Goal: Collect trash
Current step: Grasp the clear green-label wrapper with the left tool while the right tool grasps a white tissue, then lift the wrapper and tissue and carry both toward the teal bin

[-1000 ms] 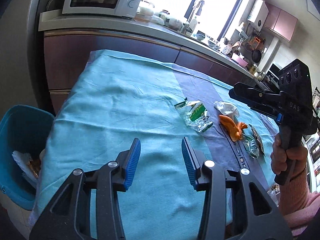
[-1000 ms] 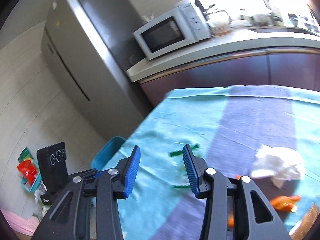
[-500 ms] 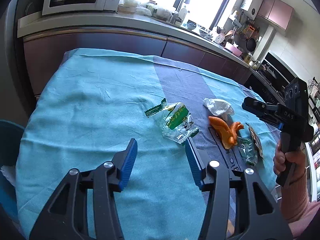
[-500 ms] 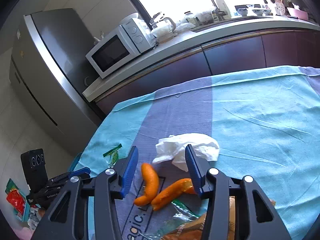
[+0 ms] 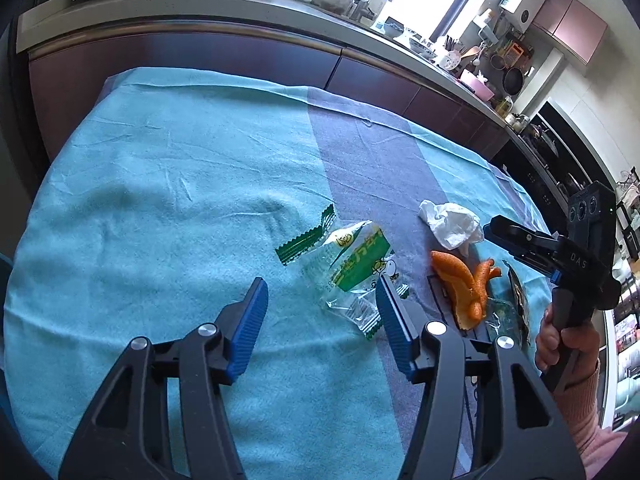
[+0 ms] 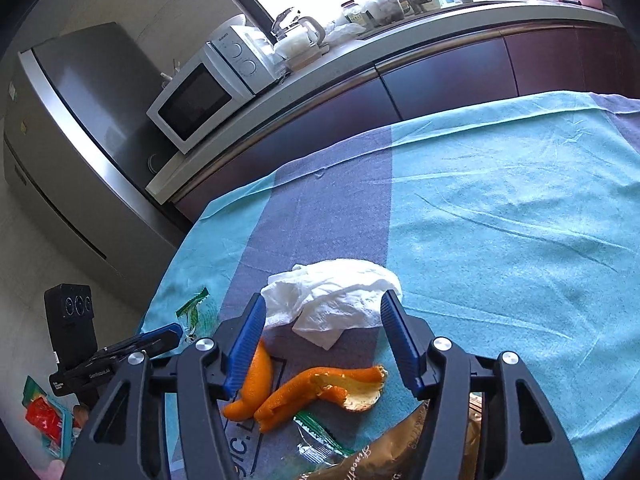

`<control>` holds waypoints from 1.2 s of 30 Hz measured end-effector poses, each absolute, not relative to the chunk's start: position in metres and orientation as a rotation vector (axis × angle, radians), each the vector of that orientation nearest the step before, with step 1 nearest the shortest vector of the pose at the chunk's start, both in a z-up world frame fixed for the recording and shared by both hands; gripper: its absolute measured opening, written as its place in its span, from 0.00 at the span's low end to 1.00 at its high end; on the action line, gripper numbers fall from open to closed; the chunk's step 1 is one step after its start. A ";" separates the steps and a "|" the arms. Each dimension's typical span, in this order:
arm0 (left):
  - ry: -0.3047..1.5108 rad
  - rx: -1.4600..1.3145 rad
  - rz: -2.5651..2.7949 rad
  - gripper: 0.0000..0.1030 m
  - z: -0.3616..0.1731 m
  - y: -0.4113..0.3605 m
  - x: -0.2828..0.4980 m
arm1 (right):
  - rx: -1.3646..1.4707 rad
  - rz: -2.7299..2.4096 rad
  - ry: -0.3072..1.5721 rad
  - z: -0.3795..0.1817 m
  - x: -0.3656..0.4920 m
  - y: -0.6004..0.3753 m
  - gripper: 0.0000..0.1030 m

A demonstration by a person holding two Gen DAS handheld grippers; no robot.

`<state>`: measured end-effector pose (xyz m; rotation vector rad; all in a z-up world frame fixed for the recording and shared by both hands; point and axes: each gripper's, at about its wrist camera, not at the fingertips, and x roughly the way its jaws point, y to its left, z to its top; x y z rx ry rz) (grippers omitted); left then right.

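The left gripper (image 5: 322, 312), black with blue ribbed pads, stands about half open above the teal tablecloth (image 5: 160, 200), holding nothing. A clear plastic wrapper with green and yellow print (image 5: 352, 268) lies just beyond its tips, nearer the right pad; whether that pad touches it cannot be told.

The right gripper (image 6: 323, 330), of the same make, has its jaws opening. A crumpled white paper tissue (image 6: 336, 296) lies on the grey stripe of the cloth between its tips, and the pads do not press on it. From the left wrist view this gripper hangs over the right part of the table, held in a hand (image 5: 558, 338) with a pink sleeve.

Curled orange peel pieces (image 6: 304, 392) lie just nearer than the tissue, under the right gripper. Nearer still are a green-edged clear wrapper (image 6: 316, 436) and a brown printed packet (image 6: 384, 456). A torn green wrapper strip (image 5: 306, 236) lies left of the printed wrapper.

On the floor far left of the table, a small teal tray (image 6: 60, 432) holds a red packet (image 6: 40, 416).
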<state>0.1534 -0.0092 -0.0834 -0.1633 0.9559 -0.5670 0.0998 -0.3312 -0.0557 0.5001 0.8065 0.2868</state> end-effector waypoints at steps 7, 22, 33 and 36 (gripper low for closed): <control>0.965 -0.154 -0.589 0.51 -0.083 -0.020 0.162 | 0.498 0.307 0.824 -0.059 0.107 -0.326 0.57; 0.958 -0.156 -0.599 0.16 -0.083 -0.018 0.155 | 0.489 0.333 0.819 -0.060 0.101 -0.324 0.16; 0.854 -0.149 -0.582 0.12 -0.059 0.006 0.126 | 0.494 0.373 0.724 -0.035 0.087 -0.321 0.12; 0.832 -0.154 -0.579 0.12 -0.053 0.015 0.116 | 0.482 0.390 0.694 -0.025 0.083 -0.314 0.12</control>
